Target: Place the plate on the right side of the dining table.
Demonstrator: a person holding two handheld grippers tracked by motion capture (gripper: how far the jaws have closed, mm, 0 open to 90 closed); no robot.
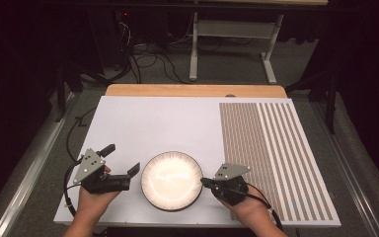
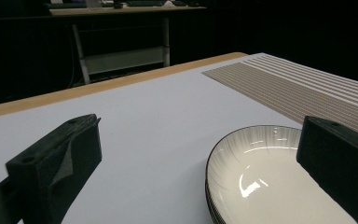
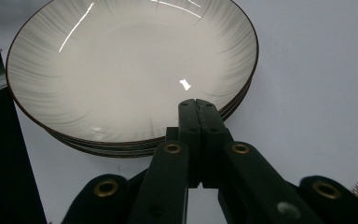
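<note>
your right gripper point(image 1: 205, 182) has its jaws pressed together with nothing between them, the tips at the right rim of the stack of plates point(image 1: 171, 180). your left gripper point(image 1: 126, 161) is spread wide and empty, one jaw reaching the left rim of the plates, the other well off to the far left. the stack sits near the front edge of the white board point(image 1: 153, 123), left of the striped mat point(image 1: 276, 158).

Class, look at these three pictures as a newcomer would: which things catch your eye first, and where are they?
A stack of glossy white round plates with dark rims sits near the front of the white board. The open left gripper flanks its left, the shut right gripper meets its right rim. A brown striped mat covers the board's right side.
</note>
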